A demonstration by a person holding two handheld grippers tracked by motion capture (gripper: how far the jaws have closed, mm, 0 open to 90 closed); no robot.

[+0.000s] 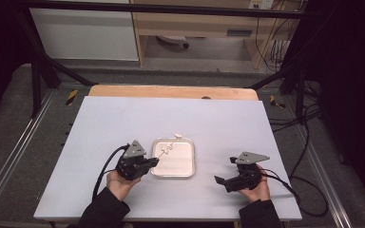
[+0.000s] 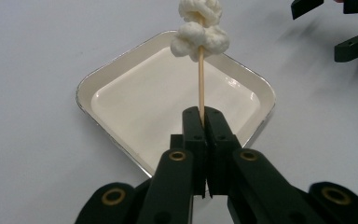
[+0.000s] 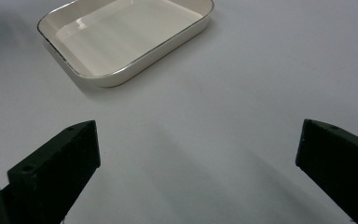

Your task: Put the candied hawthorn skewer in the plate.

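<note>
Currently the left tongs (image 2: pixel 201 116) are pressed together on the lower end of a thin wooden skewer (image 2: pixel 200 79), pinching it firmly between the two black jaws. From that grip the skewer rises away ahead of the tongs, and near its far end two knotted white lumps (image 2: pixel 199 37) are threaded on it, one above the other. Directly ahead of and below the left tongs lies a shallow white tray (image 2: pixel 121 105) with rounded corners and a thin metal rim, resting on the pale worktop (image 2: pixel 32 140); the skewer hangs over it. In the high view the left tongs (image 1: pixel 153 161) sit at the tray's (image 1: pixel 190 164) near left edge, held by a hand in a dark sleeve. The right tongs (image 3: pixel 198 172) are spread wide with nothing between their jaws, hovering over bare worktop. The tray (image 3: pixel 135 58) lies ahead of them and to their left, well apart
</note>
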